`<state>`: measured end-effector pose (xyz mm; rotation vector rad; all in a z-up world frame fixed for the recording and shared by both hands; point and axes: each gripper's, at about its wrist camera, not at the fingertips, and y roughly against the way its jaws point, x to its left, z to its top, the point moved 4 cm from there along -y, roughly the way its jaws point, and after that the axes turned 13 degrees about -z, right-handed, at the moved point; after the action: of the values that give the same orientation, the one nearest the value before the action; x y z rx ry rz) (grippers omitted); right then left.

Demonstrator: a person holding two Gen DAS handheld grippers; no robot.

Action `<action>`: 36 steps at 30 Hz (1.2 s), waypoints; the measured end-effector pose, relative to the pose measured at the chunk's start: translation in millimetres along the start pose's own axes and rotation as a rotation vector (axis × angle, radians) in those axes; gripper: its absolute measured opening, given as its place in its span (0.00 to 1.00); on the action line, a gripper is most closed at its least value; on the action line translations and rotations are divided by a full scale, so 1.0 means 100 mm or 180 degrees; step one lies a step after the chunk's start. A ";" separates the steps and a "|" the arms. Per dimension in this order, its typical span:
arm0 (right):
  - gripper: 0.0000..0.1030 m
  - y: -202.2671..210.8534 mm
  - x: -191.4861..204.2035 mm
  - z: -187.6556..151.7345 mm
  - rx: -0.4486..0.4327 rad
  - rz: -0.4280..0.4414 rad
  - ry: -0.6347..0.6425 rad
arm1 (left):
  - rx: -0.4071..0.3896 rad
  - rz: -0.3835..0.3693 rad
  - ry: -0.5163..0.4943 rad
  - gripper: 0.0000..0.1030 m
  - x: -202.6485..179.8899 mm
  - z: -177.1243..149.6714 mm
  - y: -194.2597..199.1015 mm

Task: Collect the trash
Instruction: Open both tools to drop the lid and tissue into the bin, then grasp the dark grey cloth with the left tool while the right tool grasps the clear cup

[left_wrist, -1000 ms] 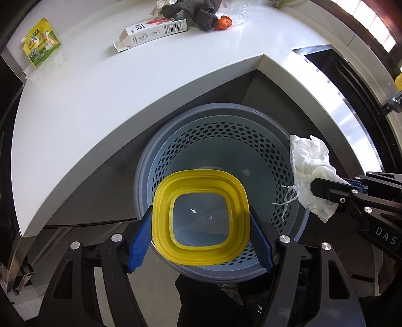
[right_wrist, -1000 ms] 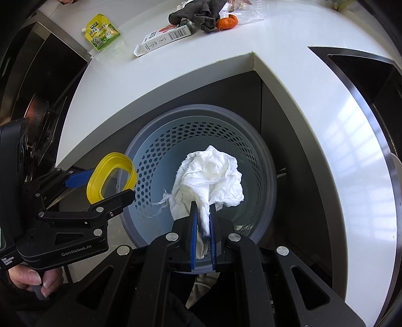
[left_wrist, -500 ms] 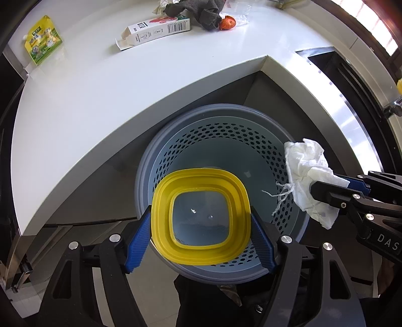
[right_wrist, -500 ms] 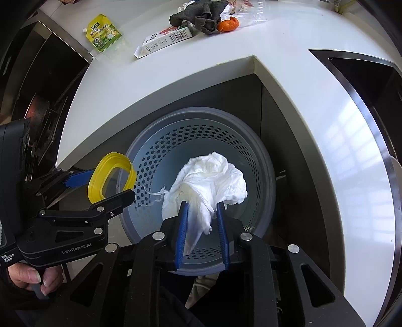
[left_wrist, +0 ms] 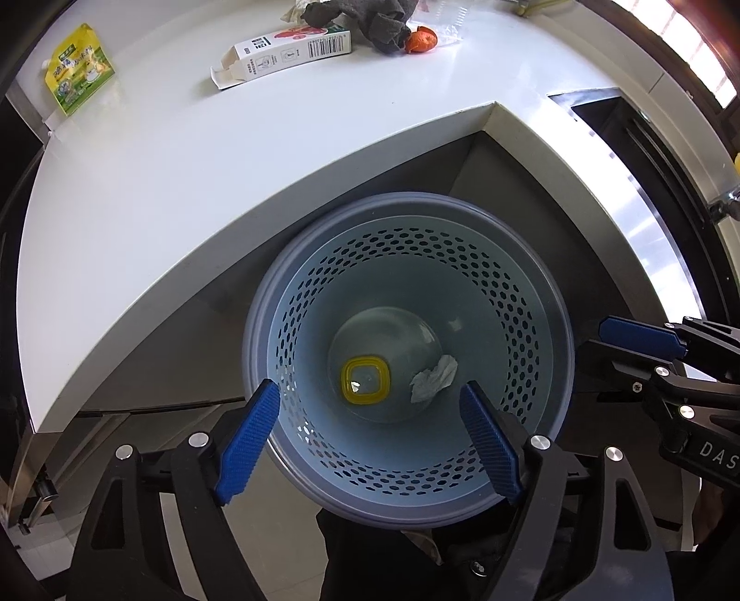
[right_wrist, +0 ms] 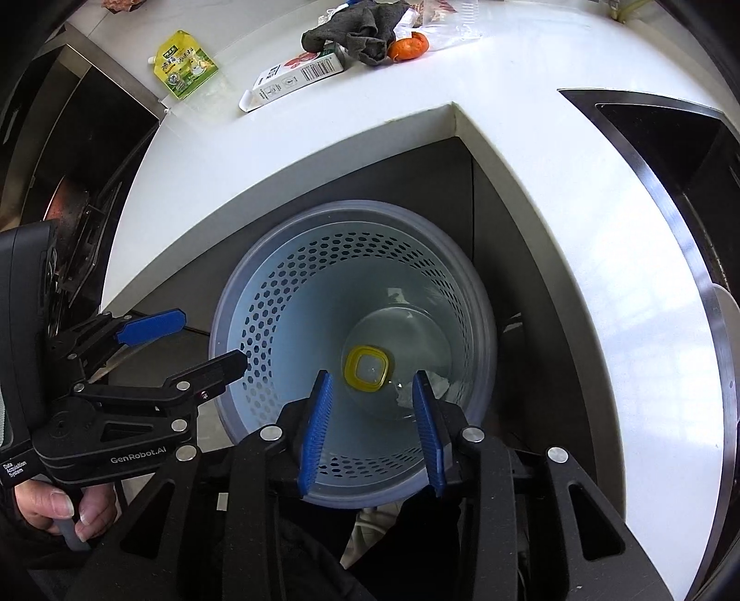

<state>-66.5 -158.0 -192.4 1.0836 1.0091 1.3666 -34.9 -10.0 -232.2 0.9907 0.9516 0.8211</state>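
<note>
A grey perforated bin (left_wrist: 532,323) (right_wrist: 259,323) stands on the floor in the inside corner of a white counter (left_wrist: 185,185) (right_wrist: 555,162). A yellow-rimmed lid (left_wrist: 365,381) (right_wrist: 365,368) and a crumpled white tissue (left_wrist: 432,381) (right_wrist: 439,383) lie on the bin's bottom. My left gripper (left_wrist: 370,402) (right_wrist: 182,340) is open and empty above the bin's near rim. My right gripper (right_wrist: 372,383) (left_wrist: 633,337) is open and empty over the bin, to the right of the left one.
On the counter's far side lie a white carton (left_wrist: 286,51) (right_wrist: 296,76), a grey cloth (left_wrist: 365,16) (right_wrist: 356,30), an orange peel (left_wrist: 421,39) (right_wrist: 407,46), clear plastic wrap (right_wrist: 453,23) and a green-yellow pouch (left_wrist: 78,69) (right_wrist: 185,64). A dark sink (right_wrist: 670,152) is at the right.
Both grippers have opened. The yellow lid and the white tissue have dropped from them to the bottom of the bin.
</note>
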 end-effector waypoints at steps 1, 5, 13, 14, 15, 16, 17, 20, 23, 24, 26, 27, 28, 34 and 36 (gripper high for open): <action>0.34 0.00 0.00 0.00 -0.0002 -0.0001 0.0001 | 0.0000 -0.0001 0.0000 0.76 0.00 0.00 0.00; 0.34 0.00 0.01 0.00 -0.0001 -0.0001 0.0009 | -0.0010 0.0011 0.0015 0.76 -0.01 0.02 -0.01; 0.36 0.09 -0.09 0.00 -0.0096 0.0004 0.0094 | -0.0096 0.0056 0.0121 0.76 -0.05 0.09 0.04; 0.36 0.12 -0.12 -0.01 -0.0124 0.0002 0.0106 | -0.0125 0.0070 0.0141 0.76 -0.06 0.11 0.05; 0.37 0.15 -0.15 0.00 -0.0156 -0.0005 0.0124 | -0.0160 0.0090 0.0161 0.76 -0.07 0.12 0.08; 0.37 0.19 -0.17 0.01 -0.0187 -0.0015 0.0145 | -0.0204 0.0112 0.0188 0.76 -0.07 0.14 0.10; 0.37 0.22 -0.20 0.02 -0.0219 -0.0022 0.0165 | -0.0245 0.0134 0.0213 0.77 -0.08 0.16 0.13; 0.39 0.32 -0.29 0.08 -0.0334 -0.0027 0.0227 | -0.0395 0.0192 0.0334 0.79 -0.09 0.23 0.24; 0.43 0.43 -0.37 0.19 -0.0476 -0.0004 0.0281 | -0.0590 0.0260 0.0467 0.79 -0.09 0.31 0.41; 0.44 0.46 -0.39 0.24 -0.0524 0.0007 0.0297 | -0.0653 0.0291 0.0502 0.79 -0.09 0.34 0.48; 0.45 0.52 -0.43 0.33 -0.0615 0.0039 0.0319 | -0.0779 0.0349 0.0560 0.80 -0.10 0.39 0.59; 0.47 0.55 -0.45 0.38 -0.0669 0.0040 0.0323 | -0.0840 0.0384 0.0586 0.80 -0.10 0.42 0.65; 0.48 0.58 -0.46 0.44 -0.0719 0.0039 0.0317 | -0.0899 0.0420 0.0606 0.81 -0.10 0.45 0.71; 0.51 0.67 -0.55 0.80 -0.0908 0.0057 0.0159 | -0.1242 0.0564 0.0683 0.86 0.01 0.69 1.05; 0.52 0.70 -0.58 0.90 -0.0965 0.0034 0.0058 | -0.1339 0.0576 0.0654 0.87 0.08 0.80 1.13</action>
<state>6.3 -220.8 -108.4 0.8517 0.7786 1.4848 26.1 10.8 -109.6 0.6396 0.8220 1.2361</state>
